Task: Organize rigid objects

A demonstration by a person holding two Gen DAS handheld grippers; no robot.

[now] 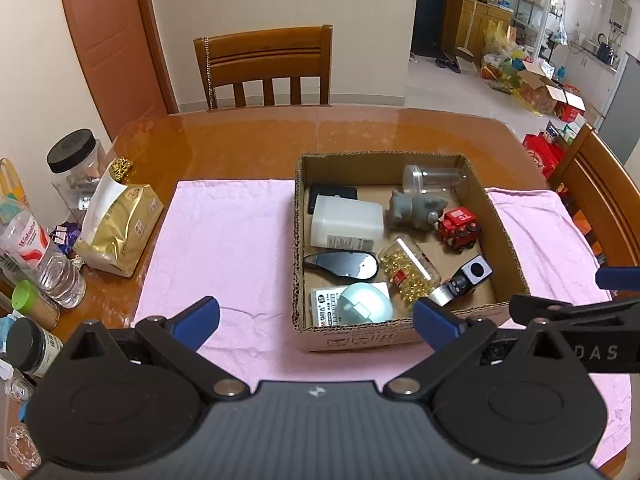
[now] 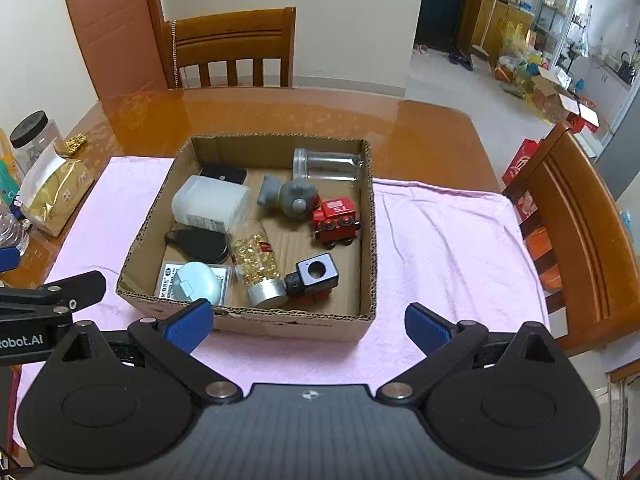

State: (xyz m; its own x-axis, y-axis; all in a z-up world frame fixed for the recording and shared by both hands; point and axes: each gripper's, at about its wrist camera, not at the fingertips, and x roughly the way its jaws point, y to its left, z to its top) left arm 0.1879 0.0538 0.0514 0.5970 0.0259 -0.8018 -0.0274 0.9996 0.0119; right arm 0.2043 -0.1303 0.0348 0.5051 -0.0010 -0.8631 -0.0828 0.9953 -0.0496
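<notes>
A cardboard box (image 1: 506, 236) (image 2: 148, 236) stands on a pink cloth (image 1: 224, 240) (image 2: 440, 240). Inside lie a white plastic container (image 1: 346, 222) (image 2: 210, 202), a grey toy (image 1: 416, 208) (image 2: 286, 198), a red toy train (image 1: 458, 228) (image 2: 335, 220), a clear jar (image 1: 434, 178) (image 2: 326, 166), a bottle of gold beads (image 1: 408, 268) (image 2: 258, 260), a black-and-blue toy block (image 1: 470, 276) (image 2: 314, 276), a pale green round case (image 1: 364, 306) (image 2: 196, 282) and a black flat piece (image 1: 342, 266) (image 2: 198, 244). My left gripper (image 1: 316, 320) and right gripper (image 2: 308, 326) hover open and empty before the box's near wall.
At the table's left edge stand a gold bag (image 1: 116, 224) (image 2: 54, 196), a black-lidded jar (image 1: 76, 164) (image 2: 34, 136), a water bottle (image 1: 44, 256) and small jars. Wooden chairs stand at the far side (image 1: 266, 66) (image 2: 232, 46) and at the right (image 2: 576, 232).
</notes>
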